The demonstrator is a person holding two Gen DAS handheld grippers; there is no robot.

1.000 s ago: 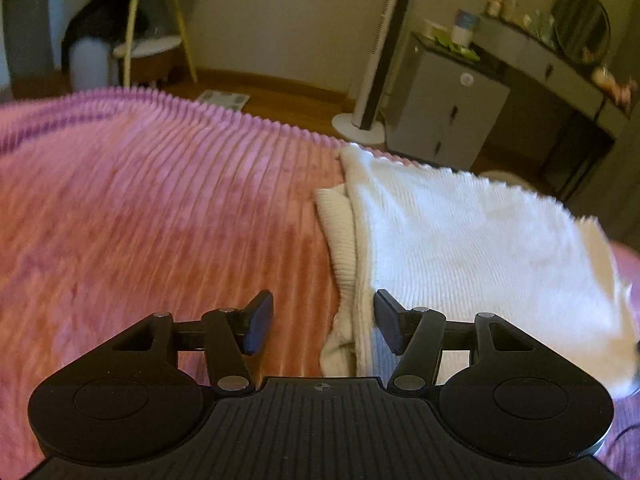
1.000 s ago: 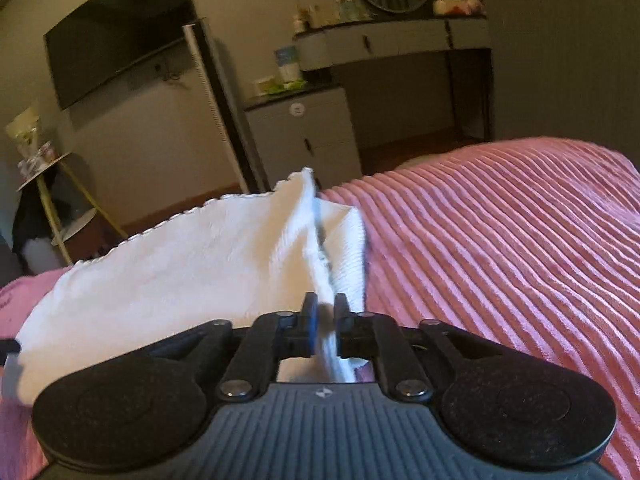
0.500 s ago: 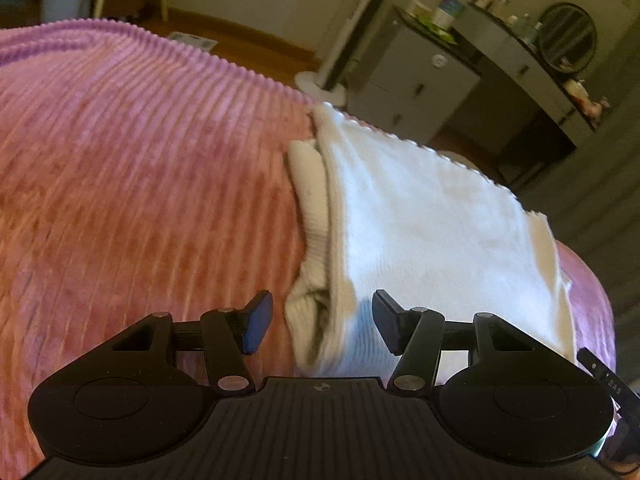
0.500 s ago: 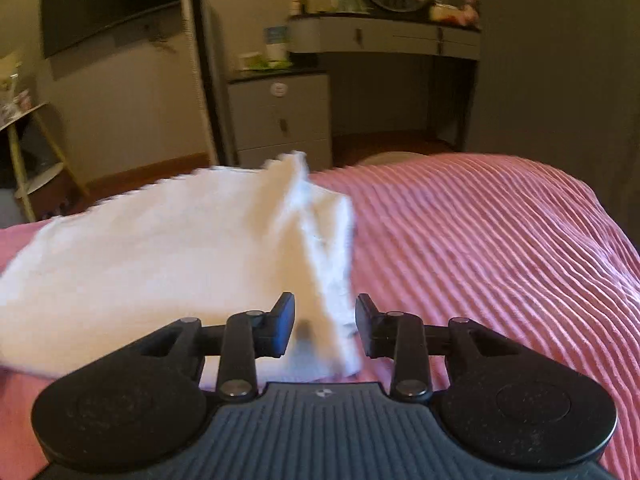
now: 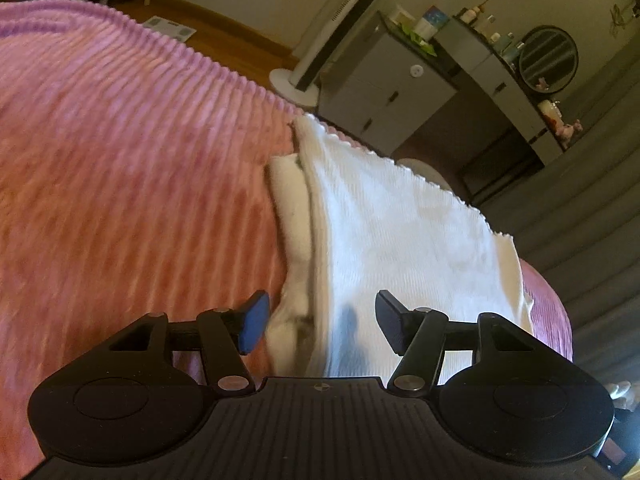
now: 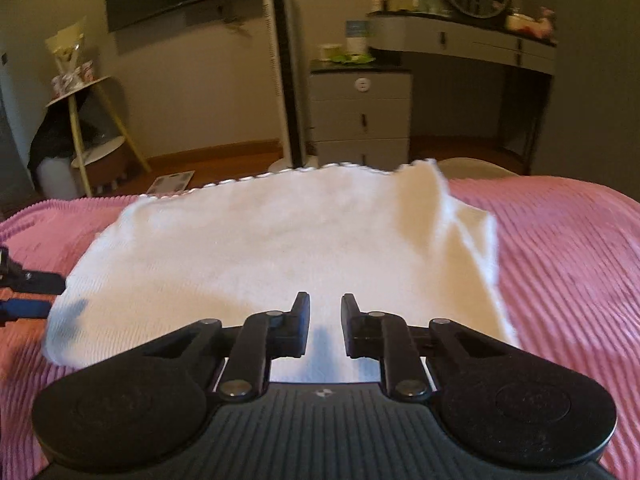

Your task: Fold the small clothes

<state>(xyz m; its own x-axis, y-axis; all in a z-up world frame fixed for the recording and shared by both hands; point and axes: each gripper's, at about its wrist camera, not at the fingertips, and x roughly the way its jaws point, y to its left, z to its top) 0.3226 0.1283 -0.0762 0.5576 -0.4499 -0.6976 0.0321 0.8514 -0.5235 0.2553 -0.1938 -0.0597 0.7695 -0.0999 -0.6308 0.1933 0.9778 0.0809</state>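
Left gripper (image 5: 320, 322): black ribbed housing, two round side discs, silver pivot screws, small cross mark at centre; one blue-faced finger pad (image 5: 254, 322) is seen. Right gripper (image 6: 325, 324): matching black build, dark pads, silver screws, small centre emblem.

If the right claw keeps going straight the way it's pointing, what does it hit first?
Most likely the white cloth on the pink blanket. The right claw points down at the cloth's near part, though depth is hard to judge.
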